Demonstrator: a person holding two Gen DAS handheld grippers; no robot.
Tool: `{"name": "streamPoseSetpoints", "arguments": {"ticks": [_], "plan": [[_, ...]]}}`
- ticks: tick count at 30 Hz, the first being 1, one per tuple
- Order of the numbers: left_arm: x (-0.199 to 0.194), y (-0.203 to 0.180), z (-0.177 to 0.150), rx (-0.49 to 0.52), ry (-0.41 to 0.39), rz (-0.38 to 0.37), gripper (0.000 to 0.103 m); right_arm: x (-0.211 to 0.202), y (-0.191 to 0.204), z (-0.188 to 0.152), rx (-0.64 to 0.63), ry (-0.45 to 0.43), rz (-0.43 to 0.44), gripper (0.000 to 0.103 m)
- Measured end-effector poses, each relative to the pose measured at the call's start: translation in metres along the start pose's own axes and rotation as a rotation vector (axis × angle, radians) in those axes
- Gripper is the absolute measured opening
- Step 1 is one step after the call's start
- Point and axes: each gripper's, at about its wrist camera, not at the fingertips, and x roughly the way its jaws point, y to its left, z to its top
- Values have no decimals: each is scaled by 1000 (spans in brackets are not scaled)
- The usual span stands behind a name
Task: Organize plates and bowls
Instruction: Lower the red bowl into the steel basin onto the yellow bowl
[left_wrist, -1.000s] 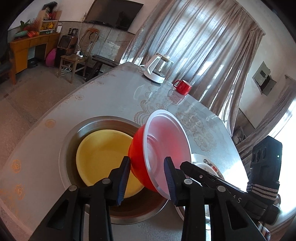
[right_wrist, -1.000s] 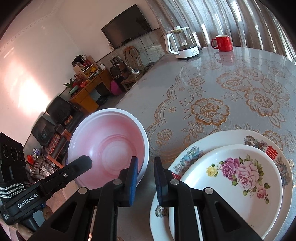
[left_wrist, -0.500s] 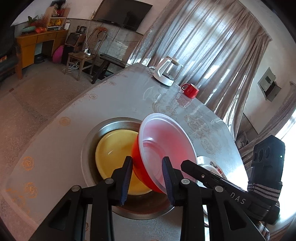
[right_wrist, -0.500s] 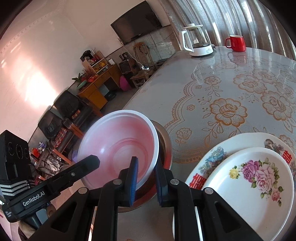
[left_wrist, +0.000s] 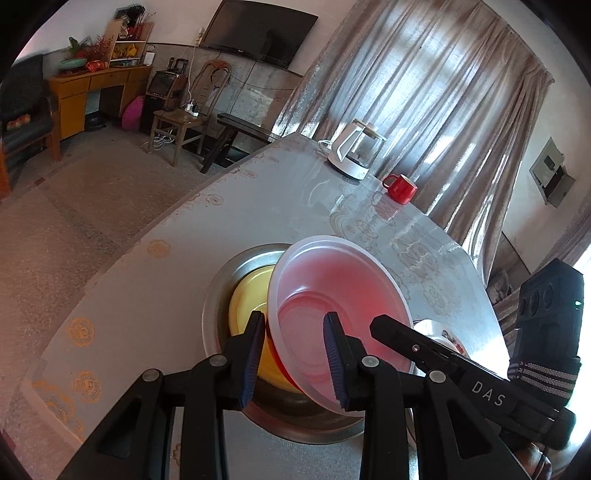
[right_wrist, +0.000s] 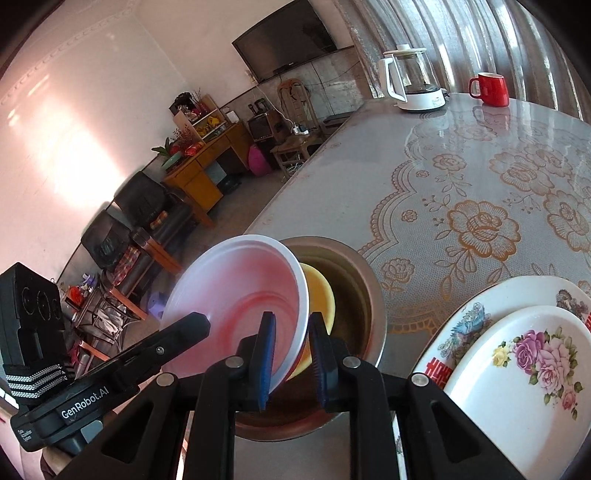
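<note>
Your left gripper (left_wrist: 293, 354) and right gripper (right_wrist: 291, 356) each pinch the rim of the red plastic bowl (left_wrist: 340, 317) (glossy, white-lined), tilted above the round steel basin (left_wrist: 221, 295) that holds a smooth yellow plate (left_wrist: 247, 299). The bowl hides most of that plate. Just right sit two stacked floral plates (right_wrist: 517, 354), cut off by the frame; a glass kettle (right_wrist: 413, 85) and red mug (right_wrist: 489, 88) stand far across the patterned tablecloth (right_wrist: 480, 177).

We count three bowls: one red plastic bowl with a white inside (left_wrist: 340, 314), one yellow plastic bowl (left_wrist: 247, 302) and one wide steel basin (right_wrist: 365, 295). Two white flowered oval plates (right_wrist: 517, 373) are stacked. One red mug (right_wrist: 489, 88), one glass kettle (right_wrist: 413, 81).
</note>
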Motion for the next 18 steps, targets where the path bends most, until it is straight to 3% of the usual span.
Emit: {"name": "streamPoseSetpoints", "arguments": {"ticks": [18], "plan": [[14,11,1,44,-5,113,36,23,0,-3,-3,44,-49,22]]}}
